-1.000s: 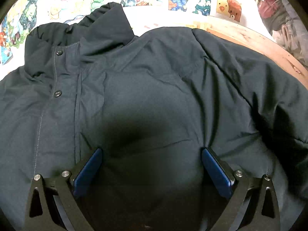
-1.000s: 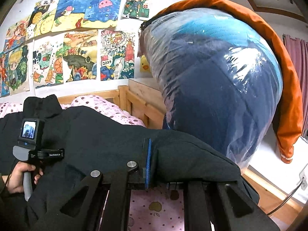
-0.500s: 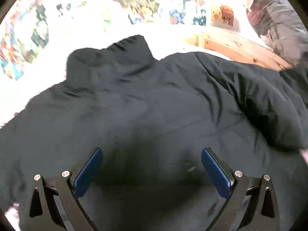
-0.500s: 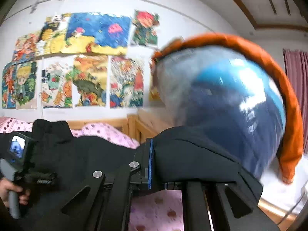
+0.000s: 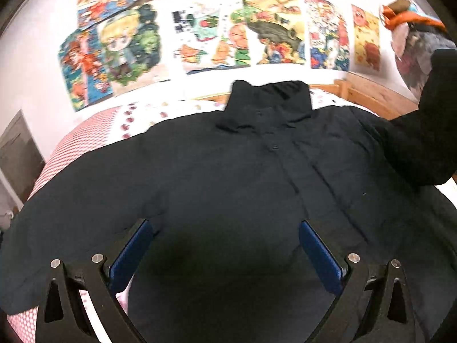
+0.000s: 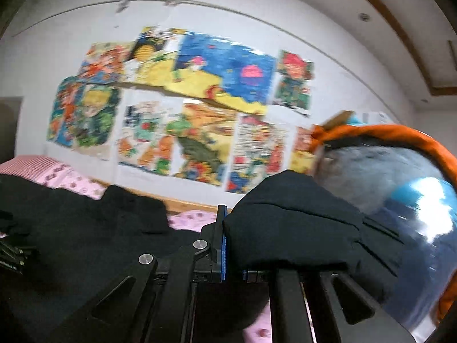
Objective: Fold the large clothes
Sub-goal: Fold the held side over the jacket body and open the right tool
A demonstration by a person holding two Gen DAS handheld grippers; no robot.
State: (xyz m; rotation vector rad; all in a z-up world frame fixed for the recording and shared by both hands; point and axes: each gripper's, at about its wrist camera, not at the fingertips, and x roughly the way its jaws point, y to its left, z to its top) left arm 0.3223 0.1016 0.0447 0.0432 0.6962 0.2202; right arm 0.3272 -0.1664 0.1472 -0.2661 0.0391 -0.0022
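Observation:
A large dark padded jacket [image 5: 228, 177] lies front up on the bed, collar toward the wall. My left gripper [image 5: 225, 245] is open and empty, hovering over the jacket's lower chest. My right gripper [image 6: 232, 245] is shut on the jacket's sleeve [image 6: 288, 223] and holds it lifted; that raised sleeve [image 5: 422, 143] shows at the right in the left wrist view. The rest of the jacket [image 6: 71, 243] spreads to the left in the right wrist view.
The bed has a pink patterned sheet [image 5: 94, 137] and a wooden frame [image 5: 380, 97]. Colourful posters [image 5: 217, 34] cover the wall behind. A big plastic-wrapped bundle with orange trim [image 6: 400, 205] stands at the right of the bed.
My left gripper has pulled back and tilted up, so the whole jacket now shows. My right gripper has lifted the sleeve higher and swung it left.

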